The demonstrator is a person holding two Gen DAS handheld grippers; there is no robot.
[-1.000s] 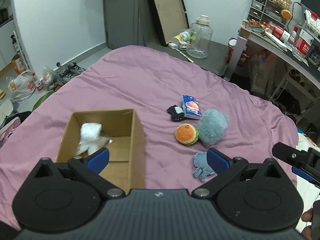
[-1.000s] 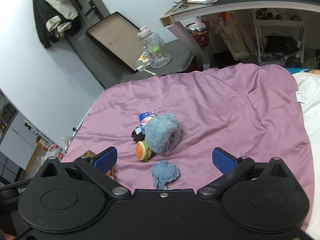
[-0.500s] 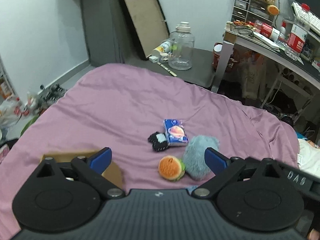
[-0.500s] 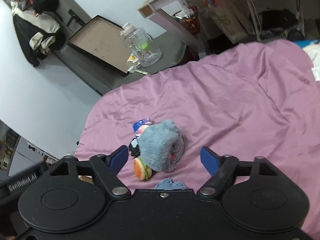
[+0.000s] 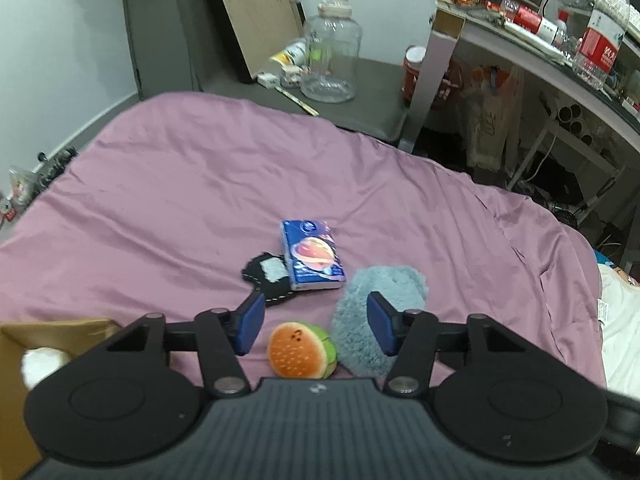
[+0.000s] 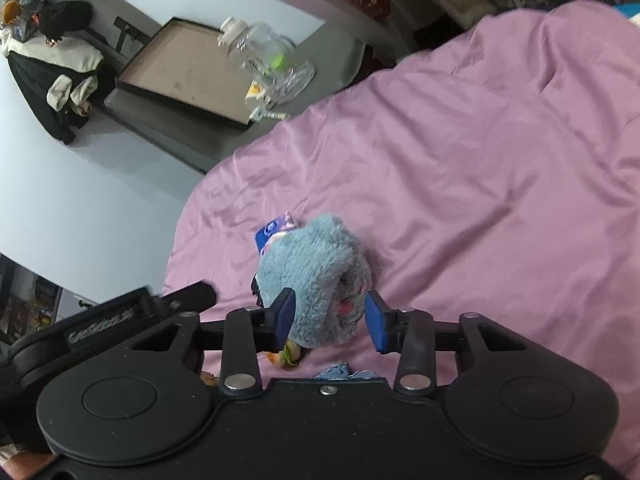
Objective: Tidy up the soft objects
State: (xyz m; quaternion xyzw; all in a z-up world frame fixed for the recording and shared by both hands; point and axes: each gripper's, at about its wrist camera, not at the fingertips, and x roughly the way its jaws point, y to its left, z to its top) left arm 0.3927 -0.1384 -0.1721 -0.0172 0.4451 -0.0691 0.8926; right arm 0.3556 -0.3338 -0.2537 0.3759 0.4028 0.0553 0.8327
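A burger plush (image 5: 301, 349) lies on the purple bed cover (image 5: 200, 184), just under my open left gripper (image 5: 316, 322). A fluffy blue-grey plush (image 5: 378, 312) lies to its right, behind my right fingertip. A blue tissue pack (image 5: 314, 254) and a black-and-white soft toy (image 5: 267, 276) lie beyond. In the right wrist view my open right gripper (image 6: 329, 319) straddles the blue-grey plush (image 6: 316, 268), jaws apart on either side of it. The burger plush (image 6: 286, 356) and a small blue knit piece (image 6: 340, 371) peek out below.
A cardboard box (image 5: 24, 344) with a white soft item (image 5: 40, 364) inside sits at the left. A clear jar (image 5: 330, 52) and a leaning board (image 5: 256, 12) stand on the floor past the bed. A cluttered desk (image 5: 540, 40) is at the right.
Both grippers have moved forward and down toward the plush pile. The left now hovers over the burger plush, the right has closed in around the blue-grey plush. Both jaws have narrowed.
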